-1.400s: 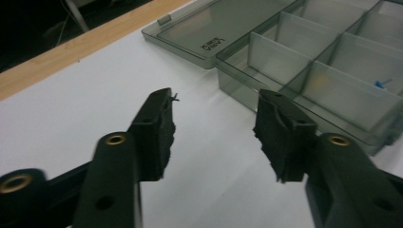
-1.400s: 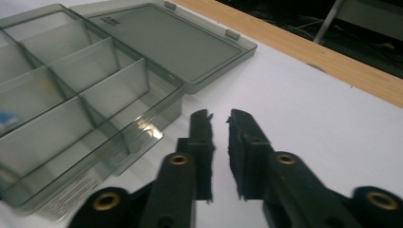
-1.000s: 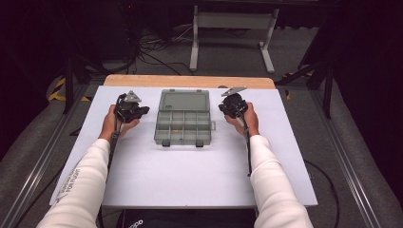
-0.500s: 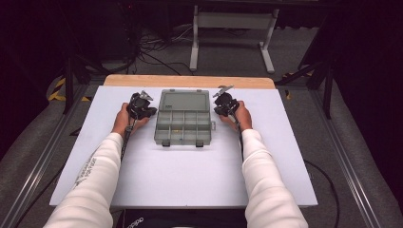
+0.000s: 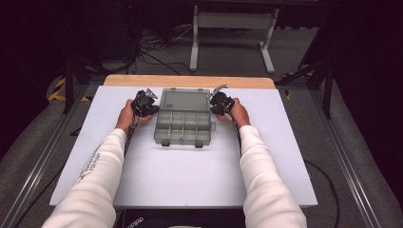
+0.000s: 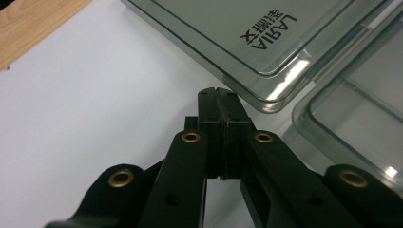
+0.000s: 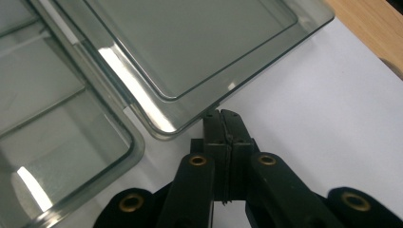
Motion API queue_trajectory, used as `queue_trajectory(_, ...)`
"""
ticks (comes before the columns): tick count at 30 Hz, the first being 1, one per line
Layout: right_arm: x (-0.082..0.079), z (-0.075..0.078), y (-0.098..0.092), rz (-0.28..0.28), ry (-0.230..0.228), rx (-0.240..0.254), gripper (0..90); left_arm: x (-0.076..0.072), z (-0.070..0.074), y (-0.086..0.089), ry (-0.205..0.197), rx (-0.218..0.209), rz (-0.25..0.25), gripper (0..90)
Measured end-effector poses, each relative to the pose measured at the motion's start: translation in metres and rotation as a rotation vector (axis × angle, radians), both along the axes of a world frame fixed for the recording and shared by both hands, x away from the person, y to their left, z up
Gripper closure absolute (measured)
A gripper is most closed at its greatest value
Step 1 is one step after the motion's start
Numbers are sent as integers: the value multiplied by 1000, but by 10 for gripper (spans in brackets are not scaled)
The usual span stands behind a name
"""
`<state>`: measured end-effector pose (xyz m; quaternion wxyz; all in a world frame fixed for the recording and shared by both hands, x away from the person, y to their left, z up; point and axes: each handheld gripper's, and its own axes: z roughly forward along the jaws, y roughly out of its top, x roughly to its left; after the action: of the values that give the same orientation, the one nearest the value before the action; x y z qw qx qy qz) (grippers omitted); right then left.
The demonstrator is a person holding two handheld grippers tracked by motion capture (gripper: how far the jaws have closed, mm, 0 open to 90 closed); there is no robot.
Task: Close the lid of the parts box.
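An open clear grey compartment box lies mid-table, its divided tray [image 5: 183,128] nearer me and its lid [image 5: 184,100] flat on the far side. My left gripper [image 5: 153,107] is at the lid's left corner. In the left gripper view the gripper [image 6: 219,93] is shut with nothing between its jaws, tips touching the edge of the lid [image 6: 237,33] beside the tray [image 6: 351,104]. My right gripper [image 5: 213,103] is at the lid's right corner. It [image 7: 221,114] is also shut and empty, tips against the rim of the lid [image 7: 190,42] near the tray [image 7: 57,123].
The box rests on a white tabletop [image 5: 180,175] with a wooden strip [image 5: 190,80] along the far edge. Both white-sleeved forearms [image 5: 102,161] reach in from the bottom. A white stand [image 5: 233,23] and cables lie on the floor beyond the table.
Both hands have moved inward toward the box, bringing each shut gripper from beside the box up to the lid's near corners.
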<state>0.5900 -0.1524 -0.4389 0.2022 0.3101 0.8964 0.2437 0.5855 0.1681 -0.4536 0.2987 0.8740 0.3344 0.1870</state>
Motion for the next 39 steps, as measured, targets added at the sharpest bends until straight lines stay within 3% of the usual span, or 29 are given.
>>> queue_trajectory(2, 1, -1, 2, -7, -8, 0, 900, 3, -1, 1, 9, -24, 14, 892)
queue_trajectory(7, 6, -2, 2, -22, -10, 30, 900, 9, 1, -2, 15, -12, 30, 887)
queue_trajectory(14, 12, -7, 0, -74, -38, 119, 900, 11, -1, -2, 14, -48, 62, 895)
queue_trajectory(17, 14, -7, 3, -96, -44, 115, 900, 12, -1, -3, 19, -50, 73, 896)
queue_trajectory(23, 14, -8, 5, -115, -65, 126, 900, 11, 0, -8, -4, -35, 83, 897)
queue_trajectory(26, 13, -8, 6, -125, -87, 134, 900, 11, 1, -7, -4, -47, 91, 896)
queue_trajectory(30, 12, -3, 11, -115, -118, 134, 900, 13, 2, -3, -32, -43, 104, 897)
queue_trajectory(31, 11, -1, 13, -107, -131, 136, 900, 14, 3, -1, -35, -70, 115, 897)
queue_trajectory(33, 12, -3, 14, -99, -125, 117, 900, 15, 7, -2, -46, -55, 106, 894)
queue_trajectory(39, 12, -1, 11, -115, -148, 169, 900, 16, 13, -3, -72, -69, 115, 892)
